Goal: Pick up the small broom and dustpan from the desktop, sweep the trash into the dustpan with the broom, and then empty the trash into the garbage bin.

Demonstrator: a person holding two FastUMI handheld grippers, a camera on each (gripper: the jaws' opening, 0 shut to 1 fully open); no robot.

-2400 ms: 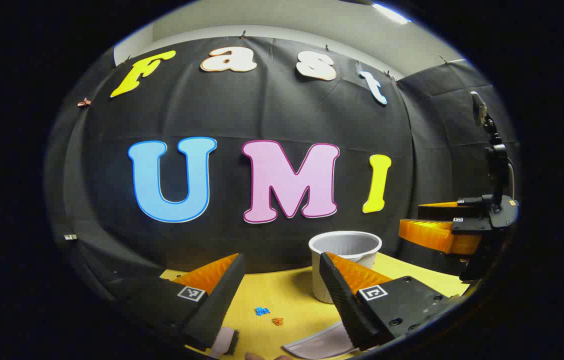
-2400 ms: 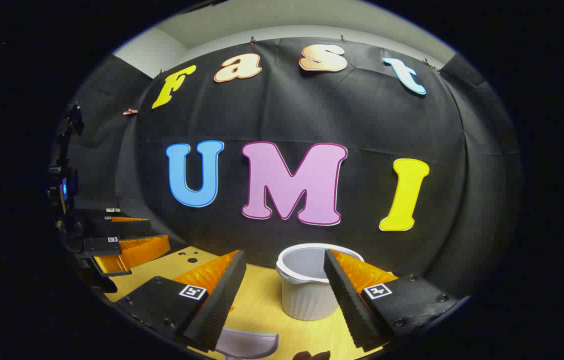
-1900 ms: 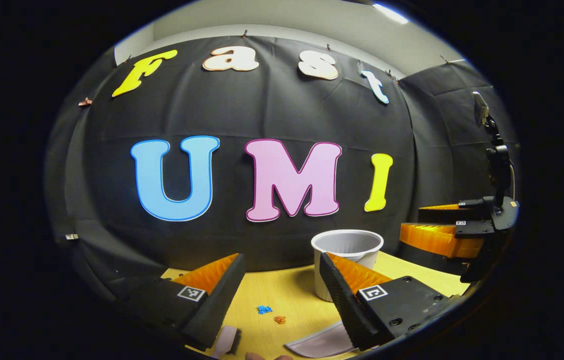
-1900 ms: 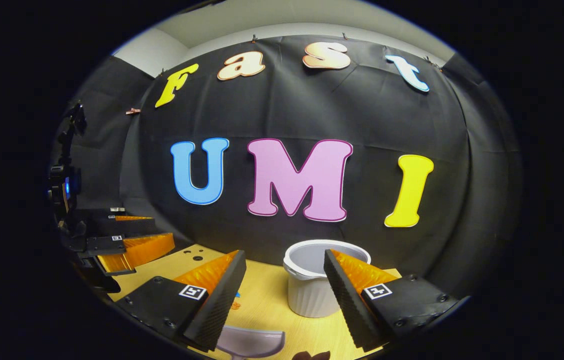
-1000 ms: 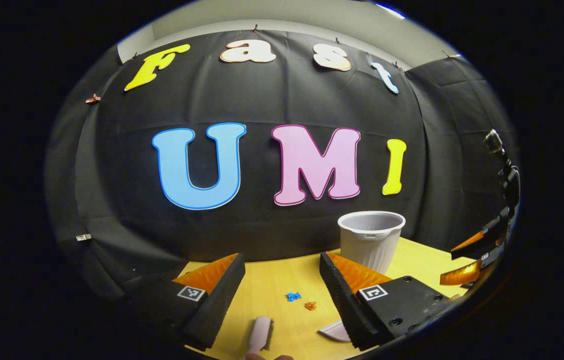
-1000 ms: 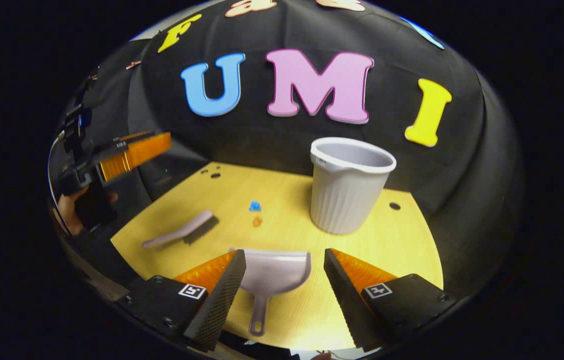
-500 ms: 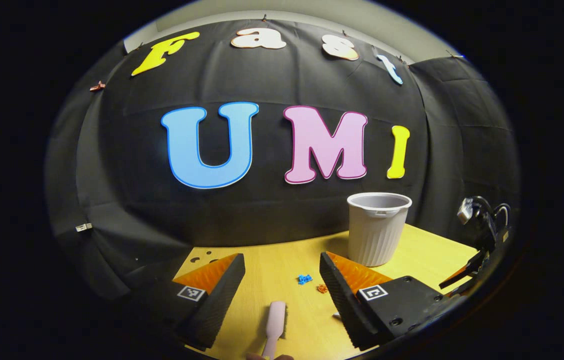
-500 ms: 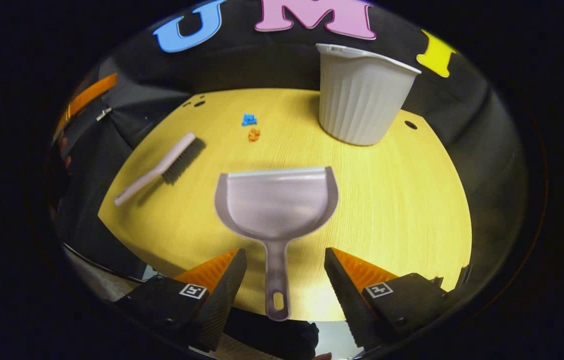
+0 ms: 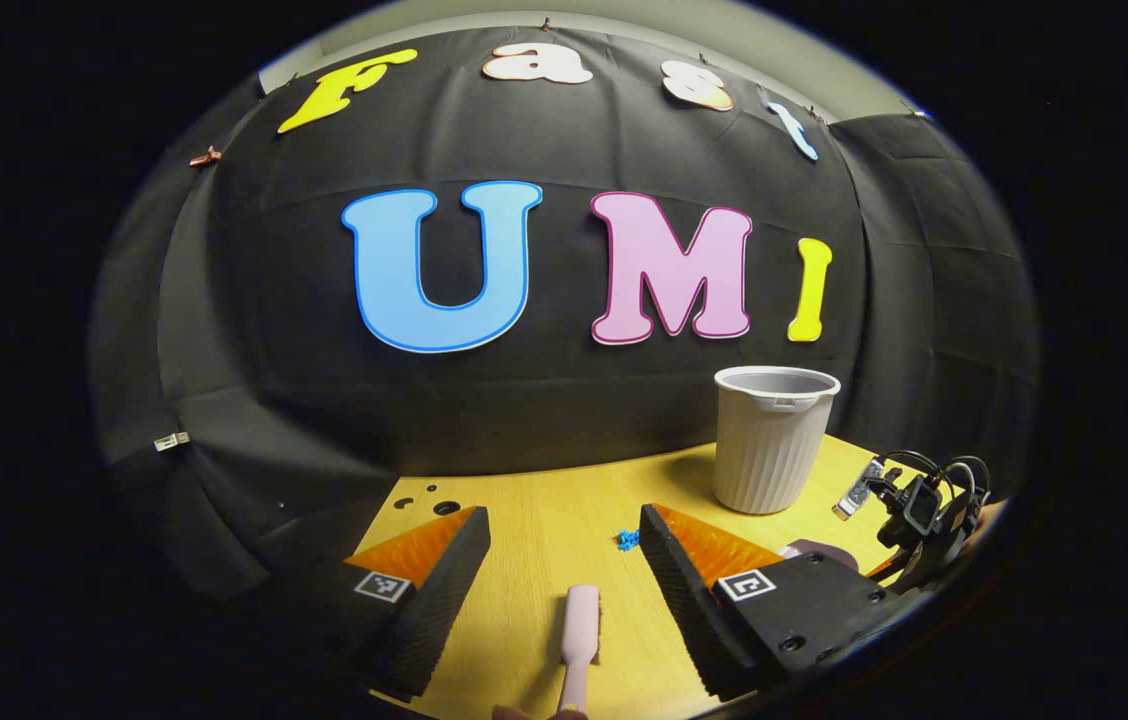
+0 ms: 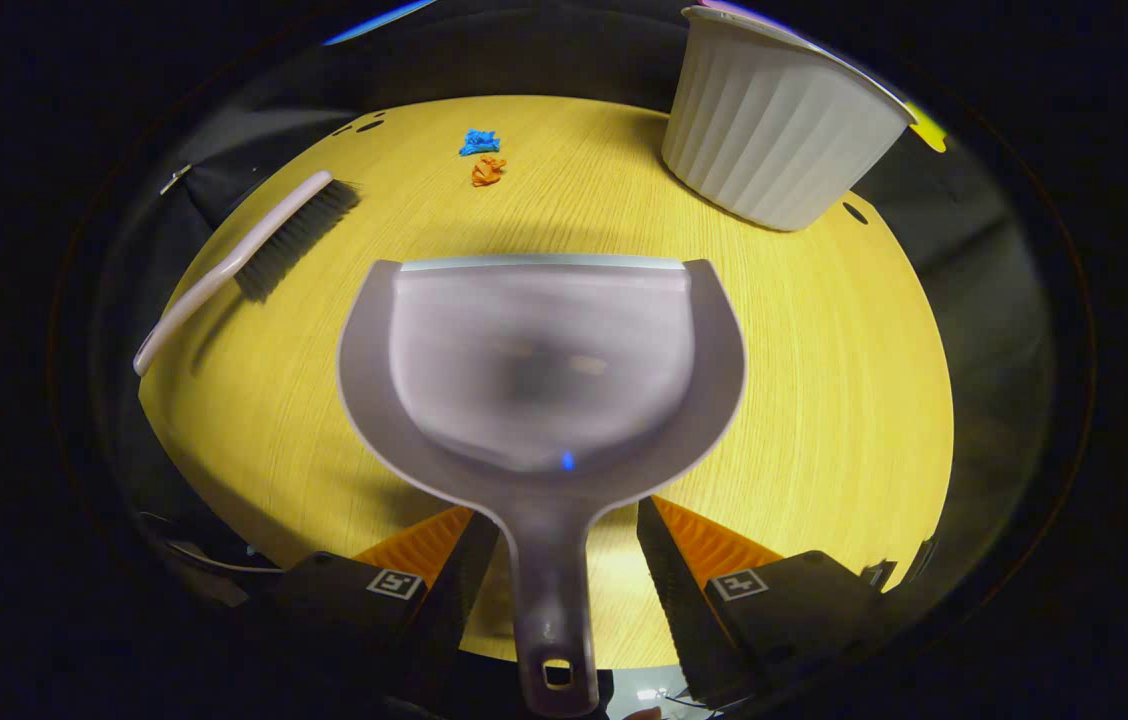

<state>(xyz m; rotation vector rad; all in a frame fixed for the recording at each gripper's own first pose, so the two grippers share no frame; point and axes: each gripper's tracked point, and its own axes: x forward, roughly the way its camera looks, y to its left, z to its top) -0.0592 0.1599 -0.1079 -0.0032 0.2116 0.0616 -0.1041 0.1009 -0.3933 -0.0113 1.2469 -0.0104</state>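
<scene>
In the left gripper view, the left gripper (image 9: 564, 545) hangs with jaws wide apart above the table (image 9: 524, 520), the broom (image 9: 579, 640) lying between its fingers. The bin (image 9: 772, 440) stands near the table's far right edge, blue trash (image 9: 628, 540) in front of it.

In the right gripper view, the right gripper (image 10: 564, 560) has jaws parted either side of the dustpan (image 10: 539, 370) handle, not pressing it. The broom (image 10: 244, 260) lies near the left edge, and the trash (image 10: 482, 158) sits on open tabletop beyond.

In the right gripper view the dustpan (image 10: 541, 370) is blurring across its scoop, and its handle is hiding whether the fingers (image 10: 669, 560) are touching it. In the left gripper view the picture's lower edge is cutting off the broom (image 9: 578, 640), a finger (image 9: 694, 585) is covering part of the scraps (image 9: 628, 540), and the right gripper (image 9: 914, 530) is sitting too dark at the rim to tell.
</scene>
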